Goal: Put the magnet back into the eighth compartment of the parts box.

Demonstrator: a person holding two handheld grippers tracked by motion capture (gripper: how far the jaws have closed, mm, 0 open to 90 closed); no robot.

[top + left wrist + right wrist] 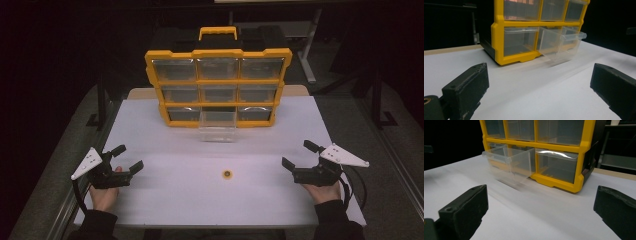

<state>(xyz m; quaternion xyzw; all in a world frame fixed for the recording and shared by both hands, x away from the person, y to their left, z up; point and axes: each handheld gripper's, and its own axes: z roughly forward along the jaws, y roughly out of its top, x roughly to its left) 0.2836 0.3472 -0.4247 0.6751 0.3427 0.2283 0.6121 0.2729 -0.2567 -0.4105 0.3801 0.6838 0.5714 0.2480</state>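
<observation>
Your left gripper [127,157] and right gripper [296,154] both rest apart and empty. The ring [227,174] lies between them, before the organizer's [218,52] pulled-out drawer [217,126].

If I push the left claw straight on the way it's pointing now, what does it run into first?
Probably the pulled-out clear drawer at the bottom middle of the yellow organizer. The left claw stands open over bare white table, nothing between. Depth is unclear; it could meet the yellow frame instead.
</observation>
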